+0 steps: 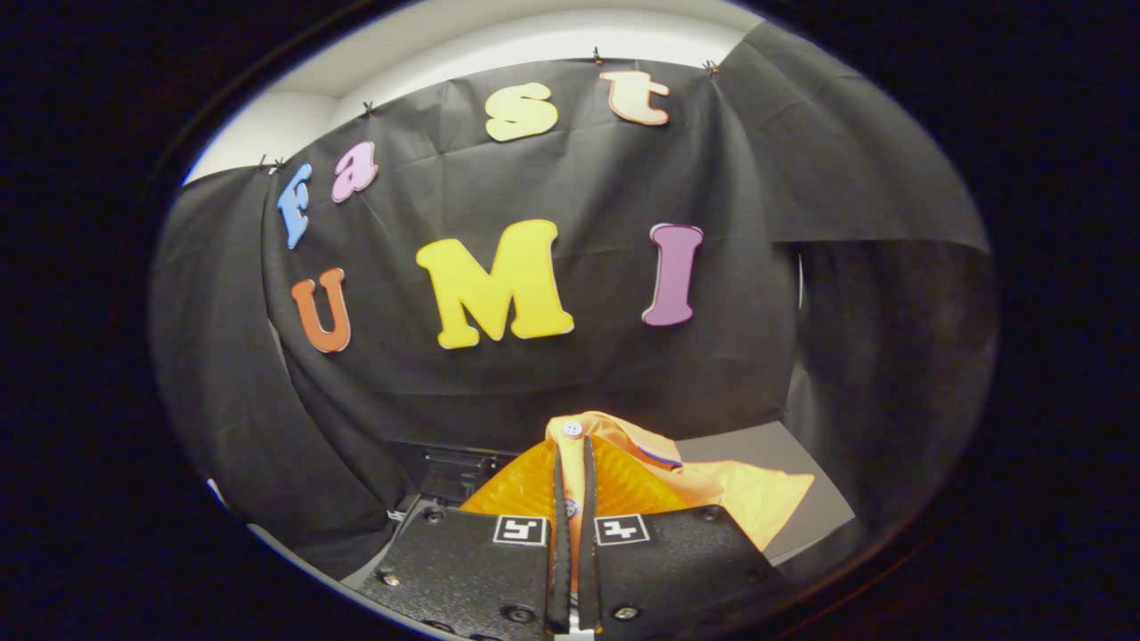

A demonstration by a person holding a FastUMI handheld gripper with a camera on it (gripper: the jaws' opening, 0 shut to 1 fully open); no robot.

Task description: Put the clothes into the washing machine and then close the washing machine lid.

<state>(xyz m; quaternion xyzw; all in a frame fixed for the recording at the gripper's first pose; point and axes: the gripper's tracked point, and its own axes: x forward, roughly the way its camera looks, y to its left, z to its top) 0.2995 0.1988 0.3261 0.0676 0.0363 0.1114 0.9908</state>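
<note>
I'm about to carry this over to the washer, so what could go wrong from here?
1. The gripper pinches only a thin fold of the orange garment near a white button; it could slip free.
2. Most of the cloth hangs loose off to one side of the fingers, over the grey surface, so it might drag or snag.
3. The dark appliance sits partly hidden behind the garment, so aiming there may be harder.
</note>
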